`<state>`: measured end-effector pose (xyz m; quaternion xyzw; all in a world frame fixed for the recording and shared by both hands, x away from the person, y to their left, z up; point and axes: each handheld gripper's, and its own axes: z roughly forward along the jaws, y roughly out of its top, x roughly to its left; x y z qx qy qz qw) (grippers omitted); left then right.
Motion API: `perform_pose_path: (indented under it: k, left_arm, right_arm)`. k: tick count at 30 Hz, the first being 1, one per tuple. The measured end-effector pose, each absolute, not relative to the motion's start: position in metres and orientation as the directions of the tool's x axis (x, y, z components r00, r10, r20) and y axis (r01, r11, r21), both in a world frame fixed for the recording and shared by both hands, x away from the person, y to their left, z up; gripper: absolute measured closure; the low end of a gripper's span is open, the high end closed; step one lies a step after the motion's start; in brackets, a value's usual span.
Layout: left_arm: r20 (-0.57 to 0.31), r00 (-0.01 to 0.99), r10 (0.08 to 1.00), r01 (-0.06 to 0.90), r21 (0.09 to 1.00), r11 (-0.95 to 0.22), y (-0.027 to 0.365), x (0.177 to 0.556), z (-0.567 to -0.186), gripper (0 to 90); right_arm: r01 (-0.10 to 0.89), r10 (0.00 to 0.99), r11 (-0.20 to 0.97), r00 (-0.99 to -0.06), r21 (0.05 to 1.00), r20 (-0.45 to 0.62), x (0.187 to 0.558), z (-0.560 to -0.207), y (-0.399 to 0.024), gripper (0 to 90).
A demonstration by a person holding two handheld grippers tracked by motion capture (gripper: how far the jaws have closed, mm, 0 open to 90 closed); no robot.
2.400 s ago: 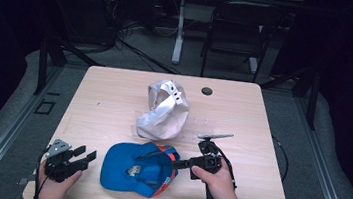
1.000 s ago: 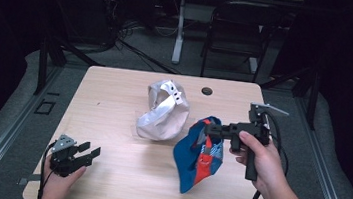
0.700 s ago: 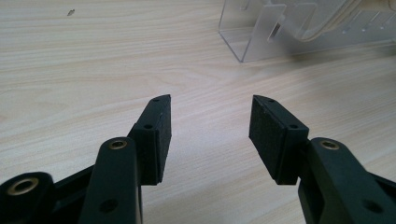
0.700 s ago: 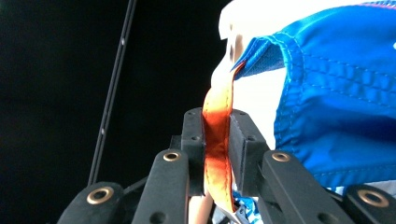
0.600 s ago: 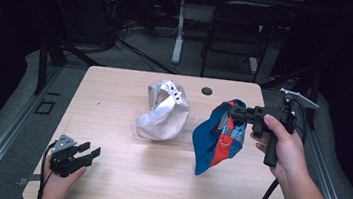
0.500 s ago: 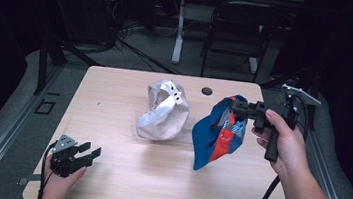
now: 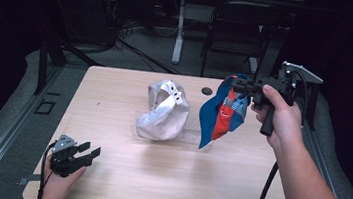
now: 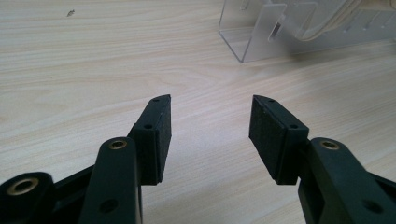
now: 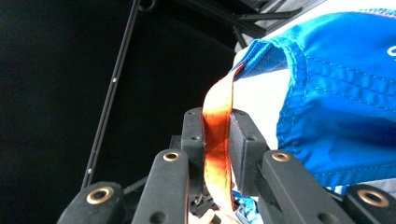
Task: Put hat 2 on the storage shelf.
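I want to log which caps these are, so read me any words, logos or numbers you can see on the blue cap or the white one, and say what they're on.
No text here can be read.
blue cap: a white mark at the right gripper view's edge, cut off, unreadable.
Same cap, high view: a red and white patch, too small to read.
white cap: no print shows.
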<state>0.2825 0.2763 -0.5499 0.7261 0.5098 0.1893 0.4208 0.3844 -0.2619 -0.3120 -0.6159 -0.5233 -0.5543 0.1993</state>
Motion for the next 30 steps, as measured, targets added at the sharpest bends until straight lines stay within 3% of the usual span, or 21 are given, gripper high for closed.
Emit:
perform_pose_path:
  k: [15,30]
  left_arm:
    - [-0.154,0.409,0.899,0.580,0.805,-0.126,0.276,0.284,-0.551,49.5]
    - [-0.153,0.412,0.898,0.574,0.810,-0.124,0.275,0.285,-0.551,49.5]
  right_arm:
    - [0.862,0.443,-0.388,-0.135,0.325,0.886,0.416,-0.315,-0.247,77.6]
    - [0.857,0.469,-0.385,-0.139,0.343,0.872,0.417,-0.309,-0.248,77.6]
